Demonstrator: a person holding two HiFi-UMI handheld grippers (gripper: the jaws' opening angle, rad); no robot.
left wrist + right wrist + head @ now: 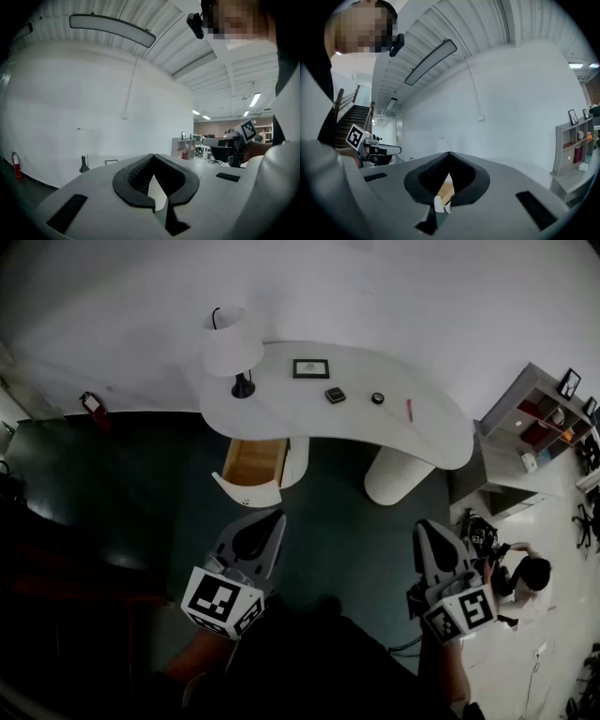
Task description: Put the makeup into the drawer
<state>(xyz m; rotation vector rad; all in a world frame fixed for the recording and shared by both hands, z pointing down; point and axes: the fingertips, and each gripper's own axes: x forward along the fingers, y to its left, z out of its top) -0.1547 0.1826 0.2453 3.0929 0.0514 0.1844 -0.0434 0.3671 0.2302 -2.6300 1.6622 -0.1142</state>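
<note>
Two grippers hung low in the head view, well short of the white desk. The left gripper and right gripper each had their jaws pressed together on nothing.

The makeup lay on the desktop: a dark compact and a small round pot mid-desk, and a pink stick nearer the right end. The lamp stood at the left end.

The drawer stood pulled open under the desk's left end, showing its wooden inside, probably so that items could go straight in.

Left gripper view: the jaws met at their tips, empty and pointing roughly level at the desk.

Right gripper view: the jaws were closed, with the drawer's wood showing through the hollow behind the tips. My judgement is that no pick had begun, and either claw must open before reaching for anything.
</note>
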